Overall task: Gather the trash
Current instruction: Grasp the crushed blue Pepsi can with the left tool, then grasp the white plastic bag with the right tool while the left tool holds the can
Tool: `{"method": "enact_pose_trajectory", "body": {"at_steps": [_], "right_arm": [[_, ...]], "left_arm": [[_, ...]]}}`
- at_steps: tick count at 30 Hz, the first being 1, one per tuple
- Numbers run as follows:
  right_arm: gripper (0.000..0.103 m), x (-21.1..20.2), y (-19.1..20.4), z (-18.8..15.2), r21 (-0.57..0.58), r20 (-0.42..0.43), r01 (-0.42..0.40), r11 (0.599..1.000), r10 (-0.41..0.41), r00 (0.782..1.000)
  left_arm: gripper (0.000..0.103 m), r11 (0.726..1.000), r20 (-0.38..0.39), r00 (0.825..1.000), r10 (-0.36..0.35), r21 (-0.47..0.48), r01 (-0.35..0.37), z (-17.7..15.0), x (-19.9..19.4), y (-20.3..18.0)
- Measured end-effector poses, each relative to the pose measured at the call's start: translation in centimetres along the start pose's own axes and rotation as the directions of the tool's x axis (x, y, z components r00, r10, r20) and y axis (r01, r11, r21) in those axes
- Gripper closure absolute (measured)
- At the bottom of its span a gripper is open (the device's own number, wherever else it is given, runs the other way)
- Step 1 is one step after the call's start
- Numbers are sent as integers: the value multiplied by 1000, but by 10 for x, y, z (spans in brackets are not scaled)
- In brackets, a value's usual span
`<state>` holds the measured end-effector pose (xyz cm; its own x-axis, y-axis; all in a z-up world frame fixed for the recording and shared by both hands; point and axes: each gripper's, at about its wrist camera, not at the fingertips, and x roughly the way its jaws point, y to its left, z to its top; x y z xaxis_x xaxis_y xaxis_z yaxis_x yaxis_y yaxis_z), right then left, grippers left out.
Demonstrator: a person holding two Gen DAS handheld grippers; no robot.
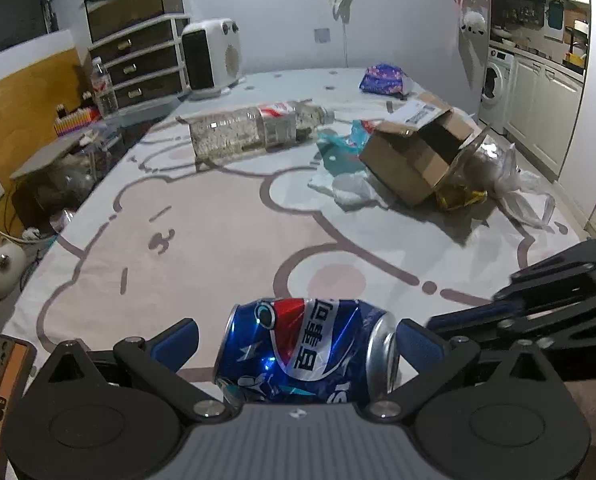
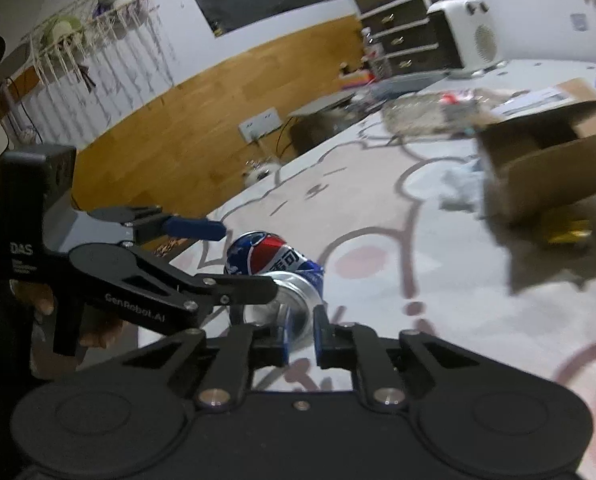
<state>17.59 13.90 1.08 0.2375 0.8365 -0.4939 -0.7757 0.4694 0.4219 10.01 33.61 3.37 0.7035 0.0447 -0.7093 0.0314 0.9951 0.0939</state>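
Blue dented Pepsi can (image 1: 304, 350) lies near the tablecloth's (image 1: 217, 216) front edge. My left gripper (image 1: 298, 340) straddles it, jaws apart. My right gripper (image 2: 301, 336) is nearly closed, empty, at the can's rim.

a home is showing itself: a washer (image 1: 494, 80) is sitting by kitchen cabinets (image 1: 538, 116), drawers (image 1: 141, 68) standing near a heater (image 1: 211, 54).

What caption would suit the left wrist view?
Open left gripper straddles a dented blue cola can on the tablecloth.

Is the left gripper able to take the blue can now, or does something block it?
Probably yes. The blue can lies between the open left gripper; only the right gripper crowds its end.
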Motion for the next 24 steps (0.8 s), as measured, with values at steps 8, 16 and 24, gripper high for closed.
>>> {"method": "enact_pose_trajectory", "body": {"at_steps": [8,16,24], "right_arm": [[99,33,-13,0,87,-38,-8,996,12,999],[99,21,-28,-6,176,-21,-19,984,23,1000],[89,-35,-39,-21,132,24,49,990,-53,998]], "left_arm": [[2,999,-63,998,-13,-43,10,-7,17,10],[6,994,-47,999,17,-108,-22,-7,10,-14],[6,995,-19,1000,9,-100,-11,-6,2,-68]]}}
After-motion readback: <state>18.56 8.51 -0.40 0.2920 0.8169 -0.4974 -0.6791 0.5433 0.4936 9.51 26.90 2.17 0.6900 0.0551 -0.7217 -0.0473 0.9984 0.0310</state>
